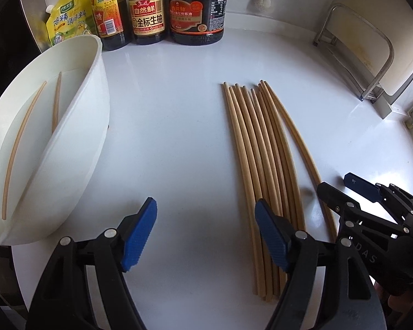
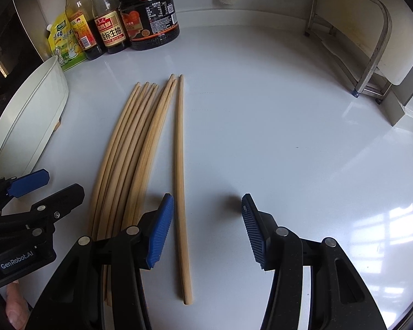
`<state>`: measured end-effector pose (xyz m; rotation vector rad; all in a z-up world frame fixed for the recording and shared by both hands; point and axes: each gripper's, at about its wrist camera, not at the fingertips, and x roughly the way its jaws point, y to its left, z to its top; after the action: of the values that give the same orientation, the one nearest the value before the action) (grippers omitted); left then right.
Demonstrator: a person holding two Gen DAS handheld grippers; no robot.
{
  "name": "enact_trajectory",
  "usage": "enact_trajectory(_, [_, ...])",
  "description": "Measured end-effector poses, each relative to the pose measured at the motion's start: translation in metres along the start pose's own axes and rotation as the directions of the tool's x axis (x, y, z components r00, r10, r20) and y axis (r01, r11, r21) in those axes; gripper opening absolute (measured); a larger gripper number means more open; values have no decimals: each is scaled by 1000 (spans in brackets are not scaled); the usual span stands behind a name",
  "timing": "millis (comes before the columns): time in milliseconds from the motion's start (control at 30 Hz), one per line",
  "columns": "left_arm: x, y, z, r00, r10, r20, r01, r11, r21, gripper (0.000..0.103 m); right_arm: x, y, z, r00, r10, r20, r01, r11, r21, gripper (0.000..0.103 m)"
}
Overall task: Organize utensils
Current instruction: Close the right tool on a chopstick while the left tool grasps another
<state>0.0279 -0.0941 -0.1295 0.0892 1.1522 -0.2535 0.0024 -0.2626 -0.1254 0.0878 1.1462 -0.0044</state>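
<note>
Several wooden chopsticks lie side by side in a bundle on the white counter. One chopstick lies apart, just right of the bundle. A white holder lies tipped at the left, with two chopsticks inside. My left gripper is open over bare counter, and its right finger overlaps the bundle's left edge. My right gripper is open around the lone chopstick, which lies close to the left pad untouched. Each gripper shows in the other's view: the right gripper, the left gripper.
Dark sauce bottles and a yellow seasoning pouch stand along the back wall. A brush hangs behind them. A metal rack with a board stands at the right edge. A bare fingertip shows at the bottom left.
</note>
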Motion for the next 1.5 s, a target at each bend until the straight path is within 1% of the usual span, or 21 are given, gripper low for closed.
enact_trajectory(167, [8,-5,0,1000,-3,-16,3,1000,-1,72,-1,-6,-2,1000,-10,7,10,1000,9,49])
enact_trajectory(300, [12,-6,0,1000,18,-17,-18,1000,5,72,-1,-10,-3,1000,-5,8,5,1000,18,49])
enact_trajectory(567, [17,-2,0,999,37,-28,-37,999,2,74,-1,-11,-2,1000,4,13,-4,1000,17,49])
enact_trajectory(767, [20,1,8,998,56,-16,-56,998,-14,76,2,-6,4,1000,-8,23,8,1000,-4,49])
enact_trajectory(933, [24,-1,15,998,60,-6,-60,998,-19,76,7,3,7,999,-36,38,39,998,-58,49])
enact_trajectory(1000, [25,-2,16,998,60,-1,-60,998,-19,76,8,6,8,998,-40,50,44,996,-79,45])
enact_trajectory(1067, [24,-3,15,998,61,7,-61,998,-11,71,9,8,9,997,-37,62,42,995,-89,42])
enact_trajectory(1100, [23,-3,15,998,60,11,-60,998,-8,69,9,9,8,997,-33,67,40,995,-92,39])
enact_trajectory(1167, [21,-5,14,998,56,20,-56,998,4,57,9,11,8,997,-27,72,34,994,-100,34])
enact_trajectory(1200, [20,-7,13,998,54,23,-54,998,11,54,9,13,8,997,-25,72,33,994,-109,30])
enact_trajectory(1233, [19,-7,12,998,51,25,-51,998,19,47,9,16,8,997,-21,70,29,993,-118,27])
enact_trajectory(1267, [18,-9,12,998,49,27,-50,998,29,40,9,18,8,997,-18,69,27,992,-126,19])
enact_trajectory(1300, [17,-11,11,999,46,27,-48,998,40,36,9,20,8,997,-21,70,30,991,-129,10])
enact_trajectory(1333, [16,-13,11,999,43,27,-44,998,48,26,9,22,8,997,-22,69,31,991,-132,7])
enact_trajectory(1367, [16,-14,11,999,40,25,-42,998,57,22,10,24,9,998,-22,65,30,990,-135,7])
enact_trajectory(1400, [16,-16,11,999,39,23,-40,997,66,12,10,24,10,998,-17,62,25,991,-135,6])
enact_trajectory(1433, [16,-17,11,999,40,19,-42,996,73,7,10,24,11,998,-11,59,19,991,-130,6])
enact_trajectory(1500, [15,-17,11,999,41,12,-41,996,82,7,9,22,11,998,3,55,3,994,-110,6])
